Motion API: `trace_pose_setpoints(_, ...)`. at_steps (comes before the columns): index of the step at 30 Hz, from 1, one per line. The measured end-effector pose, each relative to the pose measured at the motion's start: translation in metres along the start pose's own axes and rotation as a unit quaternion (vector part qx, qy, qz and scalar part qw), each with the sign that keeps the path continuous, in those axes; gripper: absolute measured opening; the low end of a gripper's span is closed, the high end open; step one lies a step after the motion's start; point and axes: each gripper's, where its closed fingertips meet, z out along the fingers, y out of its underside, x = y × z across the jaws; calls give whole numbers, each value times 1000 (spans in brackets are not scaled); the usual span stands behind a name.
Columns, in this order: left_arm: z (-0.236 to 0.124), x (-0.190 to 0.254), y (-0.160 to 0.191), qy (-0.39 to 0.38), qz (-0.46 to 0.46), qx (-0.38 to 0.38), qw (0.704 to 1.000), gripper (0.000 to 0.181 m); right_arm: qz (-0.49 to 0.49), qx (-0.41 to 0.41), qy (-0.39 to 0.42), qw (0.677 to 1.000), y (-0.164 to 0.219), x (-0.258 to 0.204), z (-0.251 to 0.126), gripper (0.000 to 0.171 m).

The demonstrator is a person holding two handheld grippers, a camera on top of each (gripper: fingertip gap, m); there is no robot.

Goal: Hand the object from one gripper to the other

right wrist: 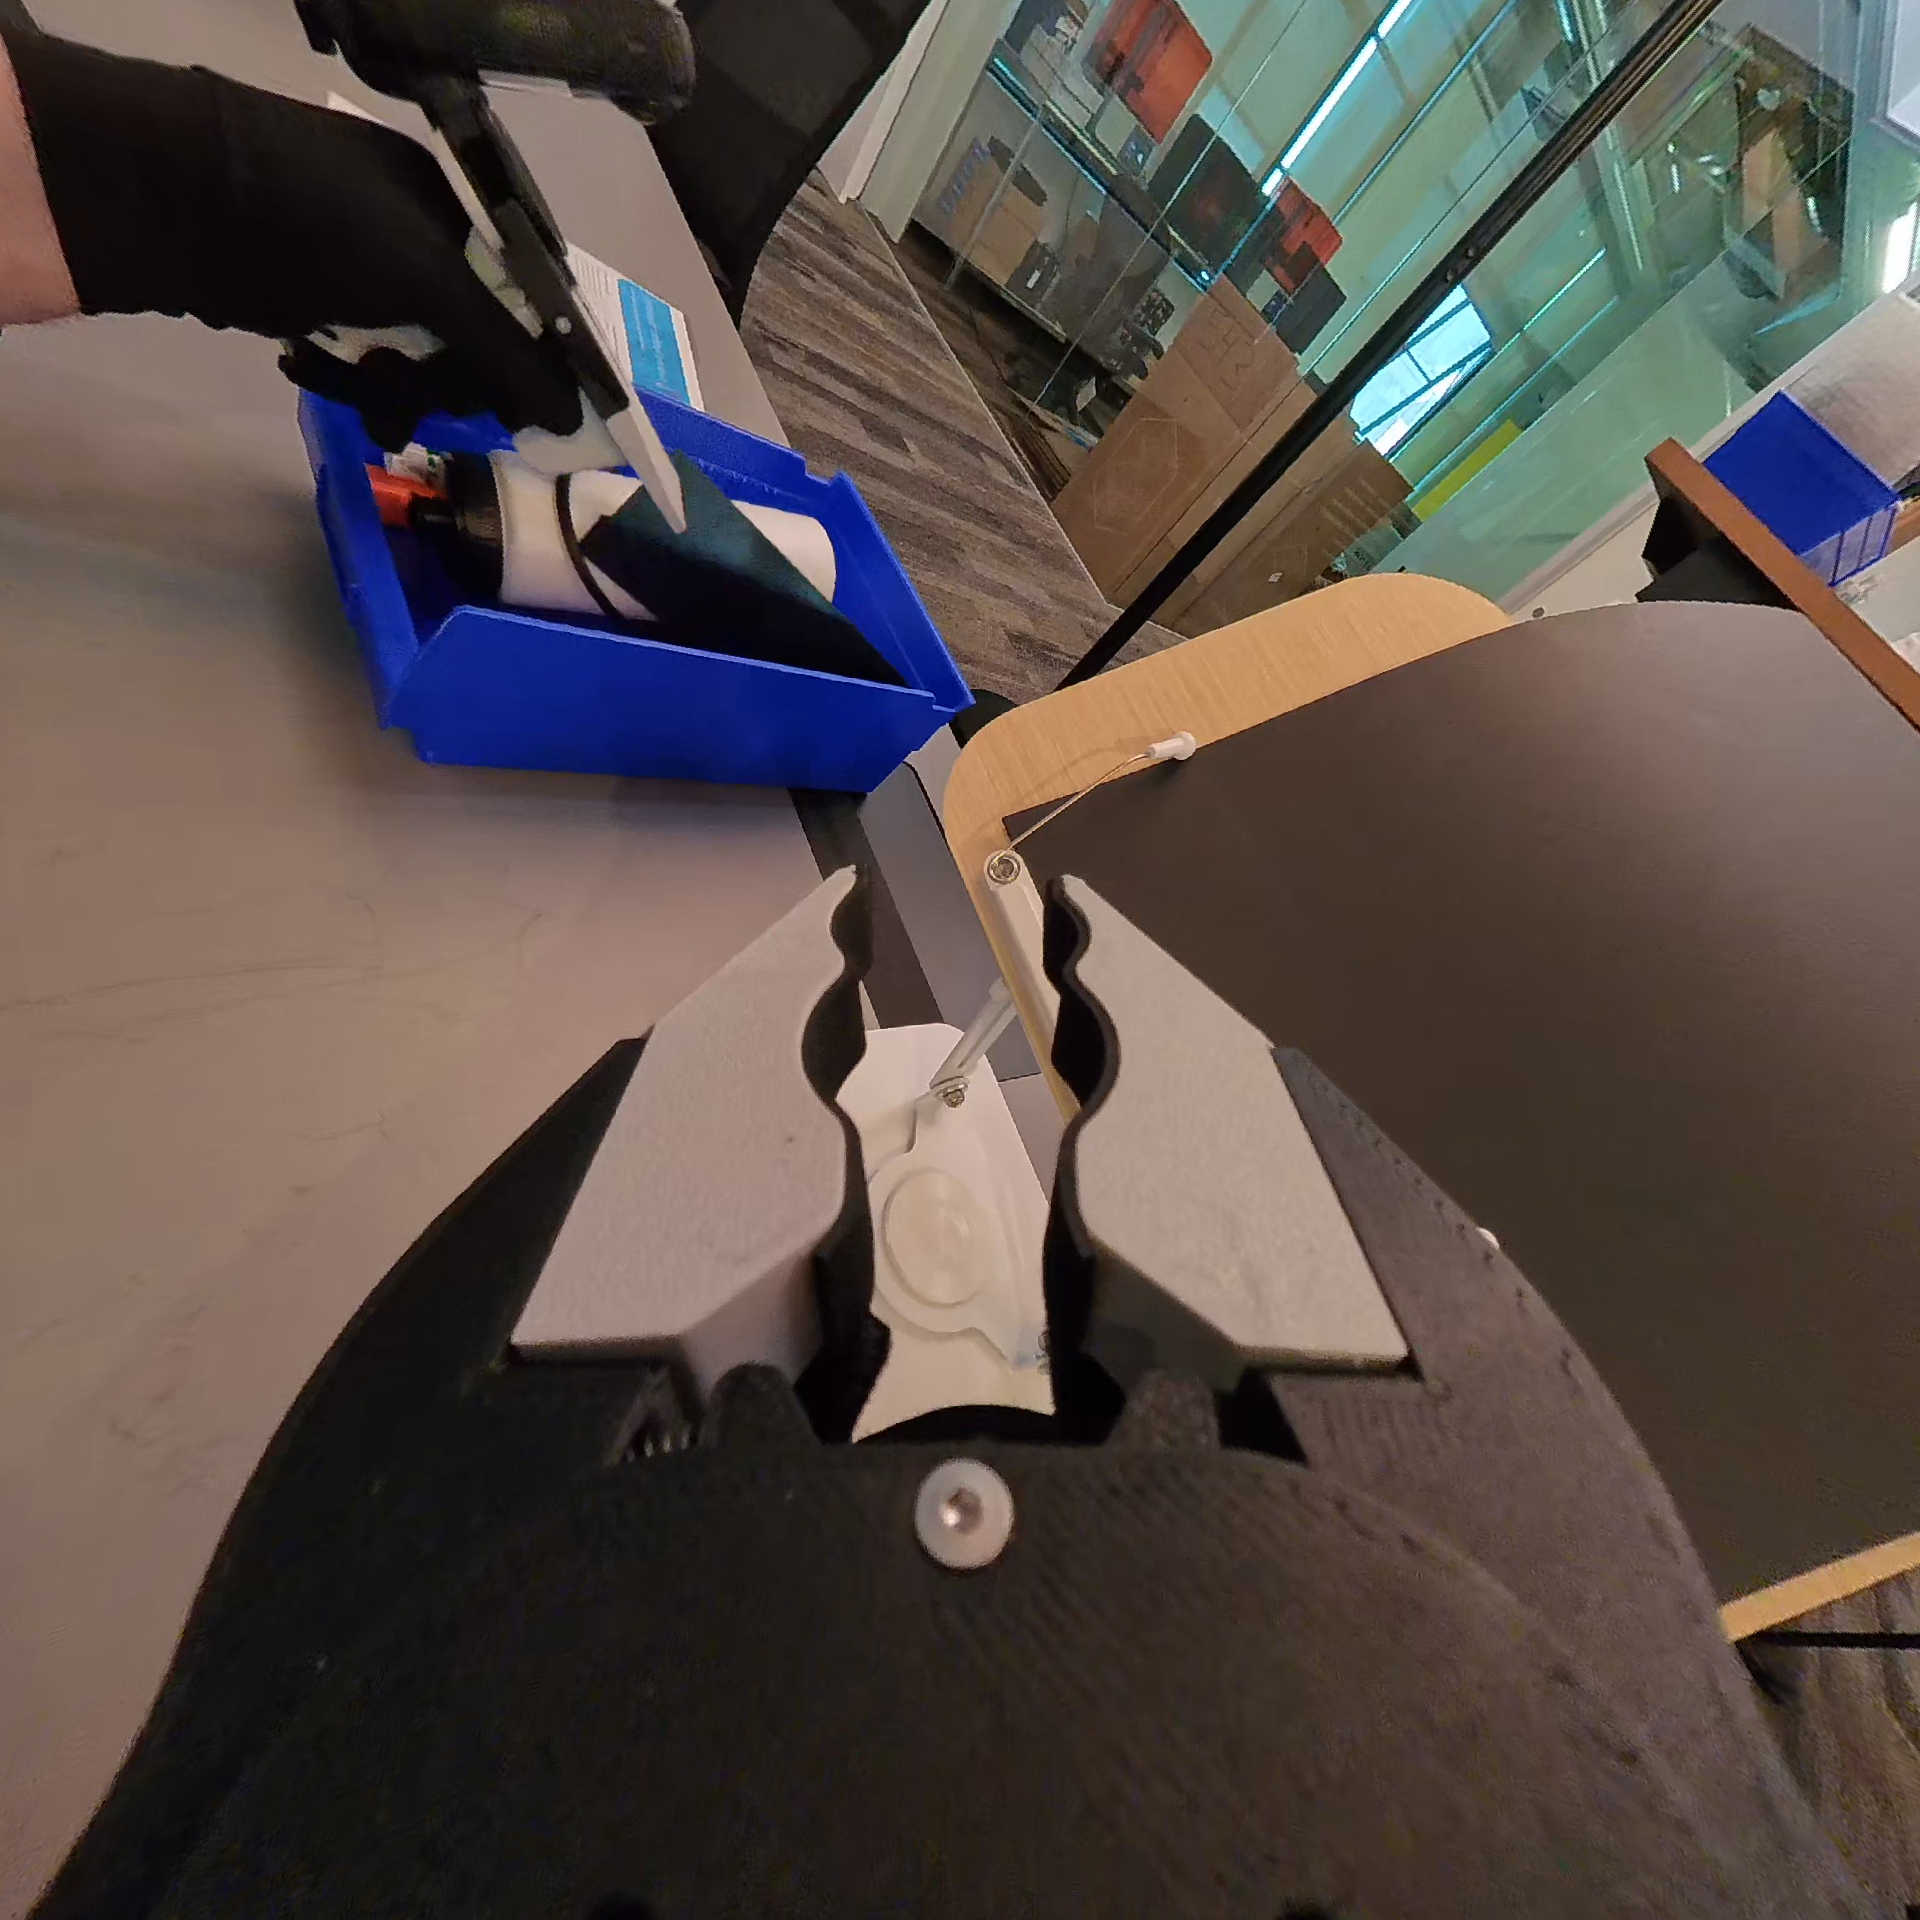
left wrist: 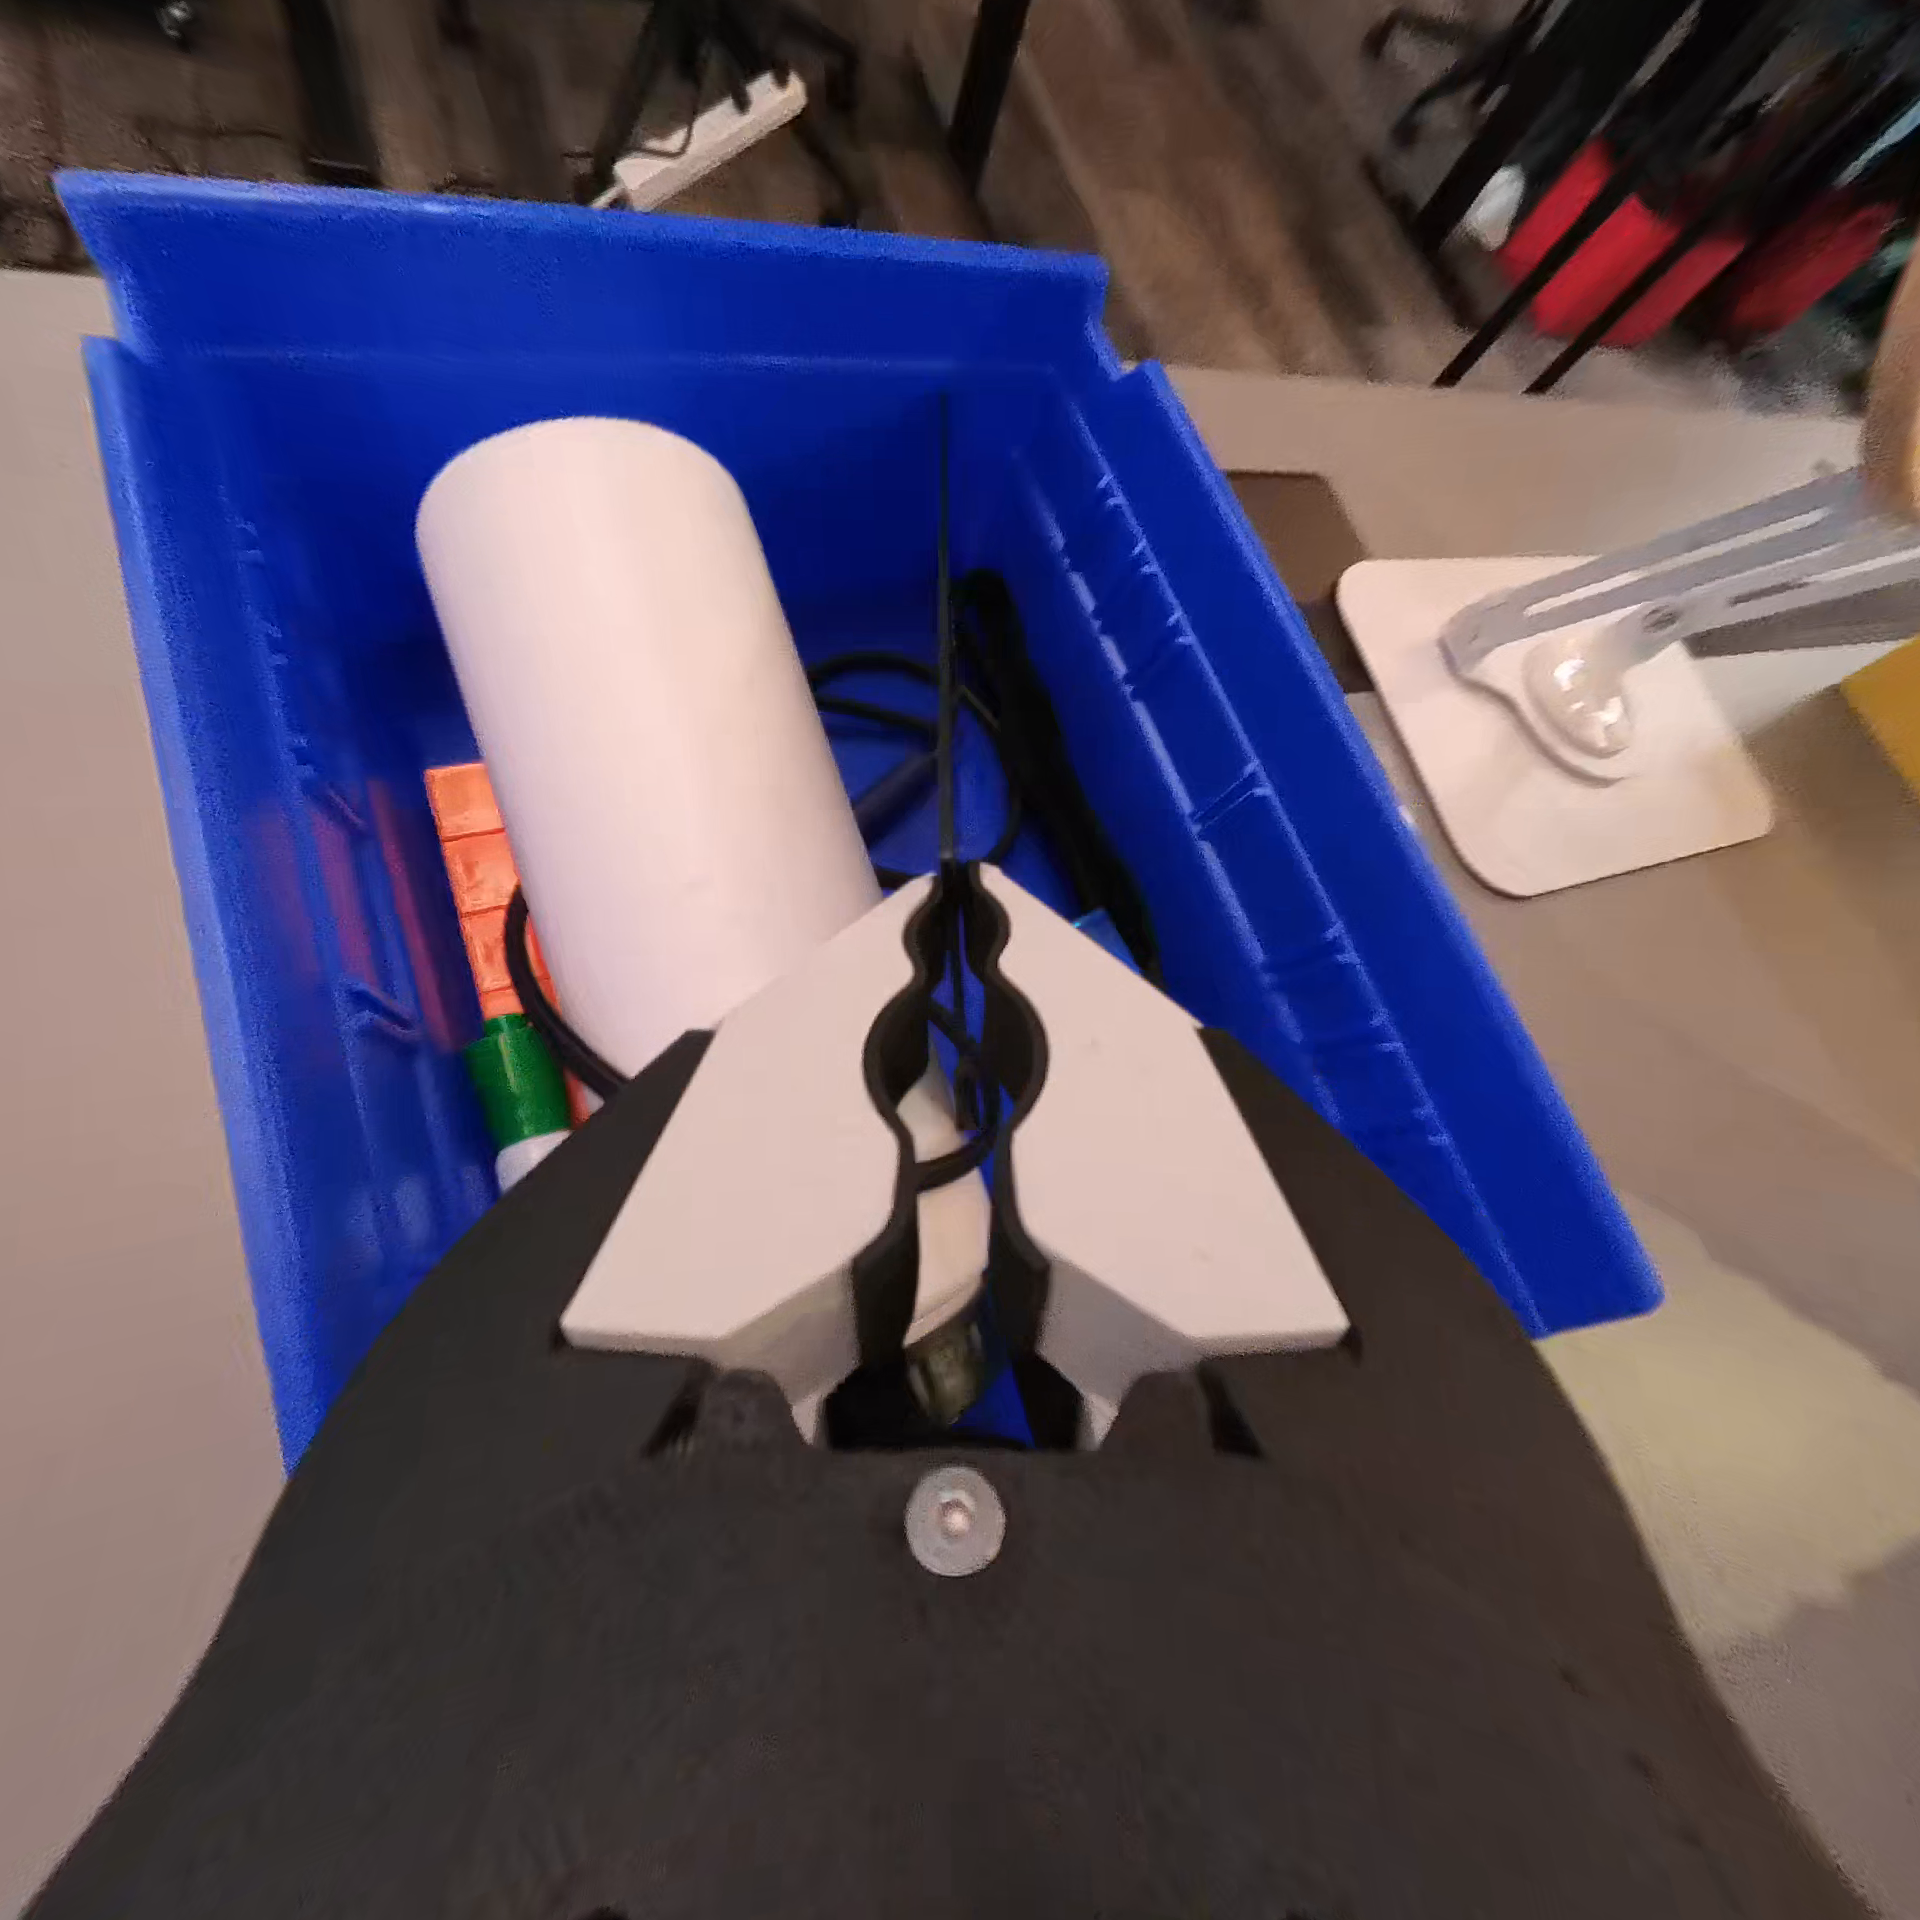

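My left gripper (left wrist: 951, 894) is shut on a thin dark sheet (left wrist: 948, 623), seen edge-on as a black line rising from the fingertips. It hangs over a blue bin (left wrist: 623, 301) holding a large white cylinder (left wrist: 623, 707). In the right wrist view the same gripper (right wrist: 655, 468), held by a black-gloved hand (right wrist: 239, 208), pinches the dark sheet (right wrist: 727, 592) at its upper corner above the bin (right wrist: 644, 707). My right gripper (right wrist: 956, 883) is open and empty, well to the right of the bin.
The bin also holds an orange block (left wrist: 468, 821), a green-capped marker (left wrist: 516, 1075) and black cable (left wrist: 904, 665). A white stand base (left wrist: 1558, 748) sits right of the bin, under my right gripper (right wrist: 945, 1195). A black panel (right wrist: 1507, 987) stands at the right. There is about 35 cm between the tips of the two grippers.
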Motion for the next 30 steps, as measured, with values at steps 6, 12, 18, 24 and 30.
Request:
trace_pose_setpoints(6, -3, -13, -6, -124, 83, -13, 989, 37, 0, 0, 1, 1000, 0, 1, -1, 30)
trace_pose_setpoints(12, -1, 10, -10, -129, 179, -25, 975, 44, 1, 3, 5, 1000, -1, 5, -5, 30)
trace_pose_setpoints(18, 9, 60, -1, -72, 377, -81, 920, 28, 2, 3, 7, 1000, 1, 8, -7, 30)
trace_pose_setpoints(24, 39, 43, 38, -11, 409, -249, 878, 35, 2, 5, -3, 1000, 1, 4, -4, 30)
trace_pose_setpoints(30, 52, 35, 68, -5, 463, -349, 814, 38, 1, 4, -7, 1000, 3, 3, -4, 30)
